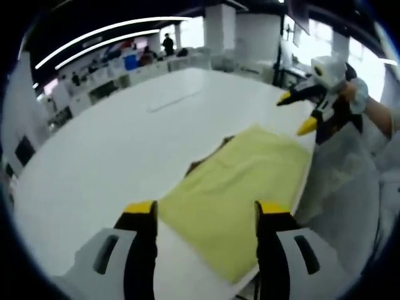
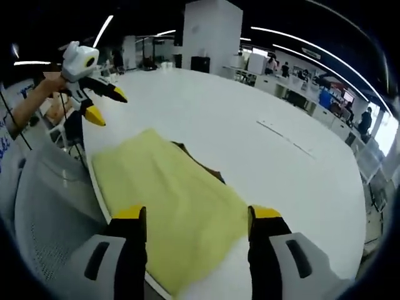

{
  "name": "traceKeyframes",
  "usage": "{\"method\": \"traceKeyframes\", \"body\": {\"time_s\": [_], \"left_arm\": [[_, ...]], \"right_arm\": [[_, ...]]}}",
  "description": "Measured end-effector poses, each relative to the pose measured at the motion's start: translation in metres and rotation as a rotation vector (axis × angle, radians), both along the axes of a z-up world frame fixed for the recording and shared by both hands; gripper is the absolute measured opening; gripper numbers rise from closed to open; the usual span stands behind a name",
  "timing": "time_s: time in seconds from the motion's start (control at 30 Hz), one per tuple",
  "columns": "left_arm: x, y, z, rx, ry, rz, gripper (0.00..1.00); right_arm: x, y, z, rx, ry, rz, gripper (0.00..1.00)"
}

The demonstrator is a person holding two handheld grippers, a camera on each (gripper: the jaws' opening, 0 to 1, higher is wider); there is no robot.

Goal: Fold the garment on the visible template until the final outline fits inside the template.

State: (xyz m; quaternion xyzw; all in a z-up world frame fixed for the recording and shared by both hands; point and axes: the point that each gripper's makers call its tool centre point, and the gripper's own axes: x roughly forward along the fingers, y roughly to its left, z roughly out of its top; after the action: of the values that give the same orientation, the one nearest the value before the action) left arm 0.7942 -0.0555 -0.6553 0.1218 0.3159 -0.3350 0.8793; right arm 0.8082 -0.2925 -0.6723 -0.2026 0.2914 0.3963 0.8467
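Pale yellow folded fabric garment (image 1: 240, 187) lies flat as a long rectangle along the near edge of the large white oval table (image 1: 112, 156), one long side about flush with that edge. A dark brown template (image 1: 206, 159) peeks out from under the garment's inner long side, mostly covered (outline hard to judge).

Left gripper (image 1: 205, 215) is released, its yellow-tipped black jaws spread wide, hovering above one short end of the garment, holding nothing. Right gripper (image 2: 197, 220) likewise released, jaws apart over the opposite short end, empty.

In the right gripper view the left gripper (image 2: 94, 94) hangs in the air past the garment's far end, beyond the table edge, jaws parted. Grey mesh chair (image 2: 44, 212) sits just beside the table's near edge.
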Motion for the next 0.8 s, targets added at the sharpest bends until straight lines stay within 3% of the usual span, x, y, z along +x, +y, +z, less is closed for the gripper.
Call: {"method": "traceKeyframes", "body": {"time_s": [0.1, 0.2, 0.47, 0.8], "left_arm": [[-0.006, -0.002, 0.009, 0.013, -0.034, -0.013, 0.68], [-0.011, -0.002, 0.011, 0.017, -0.027, -0.019, 0.67], [-0.019, 0.004, 0.015, 0.037, -0.042, 0.002, 0.84], [-0.038, -0.001, 0.028, 0.060, -0.061, -0.037, 0.99]], "right_arm": [[-0.007, 0.003, 0.008, 0.011, -0.018, 0.001, 0.72], [-0.013, 0.002, 0.014, 0.005, -0.034, 0.009, 0.79], [-0.029, 0.000, 0.033, -0.003, -0.078, 0.034, 0.83], [-0.038, -0.009, 0.043, -0.021, -0.097, 0.015, 0.94]]}}
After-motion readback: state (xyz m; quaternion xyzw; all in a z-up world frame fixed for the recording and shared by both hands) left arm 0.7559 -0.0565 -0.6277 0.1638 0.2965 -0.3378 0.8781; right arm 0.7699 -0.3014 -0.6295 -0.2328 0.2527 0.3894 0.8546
